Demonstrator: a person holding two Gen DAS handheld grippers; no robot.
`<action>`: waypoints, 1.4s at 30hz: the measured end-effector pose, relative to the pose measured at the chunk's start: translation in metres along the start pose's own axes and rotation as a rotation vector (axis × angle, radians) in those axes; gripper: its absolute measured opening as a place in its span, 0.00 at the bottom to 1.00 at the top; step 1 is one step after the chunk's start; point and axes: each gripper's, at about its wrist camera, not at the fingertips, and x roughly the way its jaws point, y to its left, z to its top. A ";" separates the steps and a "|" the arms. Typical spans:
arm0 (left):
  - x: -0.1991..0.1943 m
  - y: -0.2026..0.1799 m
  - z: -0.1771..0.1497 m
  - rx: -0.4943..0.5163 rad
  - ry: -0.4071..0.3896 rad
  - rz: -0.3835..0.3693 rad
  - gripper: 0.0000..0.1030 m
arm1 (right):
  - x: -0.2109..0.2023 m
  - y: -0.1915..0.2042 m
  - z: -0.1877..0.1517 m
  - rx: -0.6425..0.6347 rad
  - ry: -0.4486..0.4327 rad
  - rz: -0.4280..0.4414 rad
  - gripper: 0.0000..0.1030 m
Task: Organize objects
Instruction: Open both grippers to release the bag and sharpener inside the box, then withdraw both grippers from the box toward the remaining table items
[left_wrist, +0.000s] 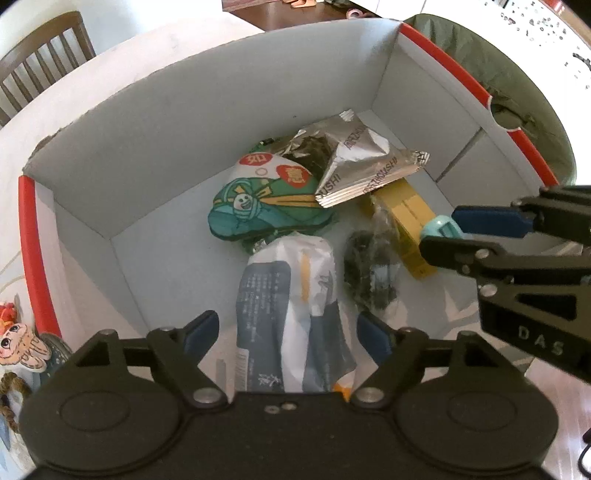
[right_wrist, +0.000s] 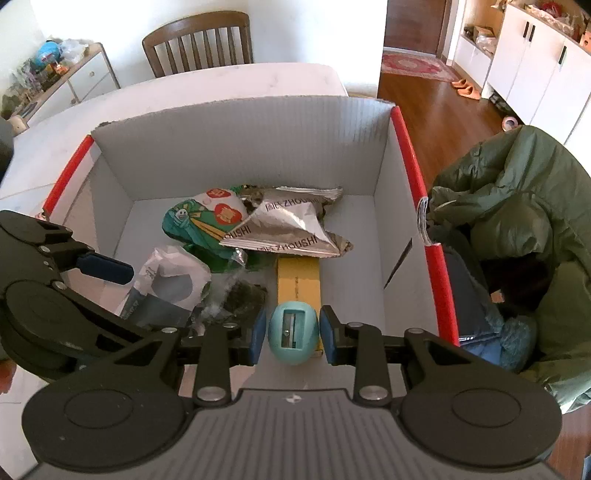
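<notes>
- Right hand-held gripper (right_wrist: 292, 338), at the lower centre of its own view, is clenched on a teal pencil sharpener (right_wrist: 293, 332), its blue pads pressed to both sides; we hold it above the near end of the box.
- Left hand-held gripper (left_wrist: 286, 338) hangs released, jaws spread wide with nothing between them, over the white-and-grey packet (left_wrist: 295, 314) at the lower centre of the frame.
- Our white cardboard box (left_wrist: 110, 166) on the counter (right_wrist: 229, 85) already holds most of the load: a green cartoon bag (left_wrist: 258, 206), a silver foil pouch (left_wrist: 362, 170), a yellow carton (right_wrist: 299, 280) and a clear bag of dark bits (left_wrist: 369, 273).
- We judge the sorting well along; the sharpener is not yet dropped in.
- What remains outside the box we cannot tell.
</notes>
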 end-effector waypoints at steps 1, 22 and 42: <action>-0.001 0.000 -0.001 0.002 -0.004 -0.001 0.80 | -0.002 0.000 0.000 -0.001 -0.005 0.001 0.31; -0.063 0.013 -0.031 -0.040 -0.257 -0.073 0.88 | -0.085 0.019 -0.003 0.004 -0.187 0.038 0.52; -0.160 0.097 -0.096 -0.163 -0.465 -0.036 0.99 | -0.137 0.105 0.004 -0.022 -0.332 0.100 0.71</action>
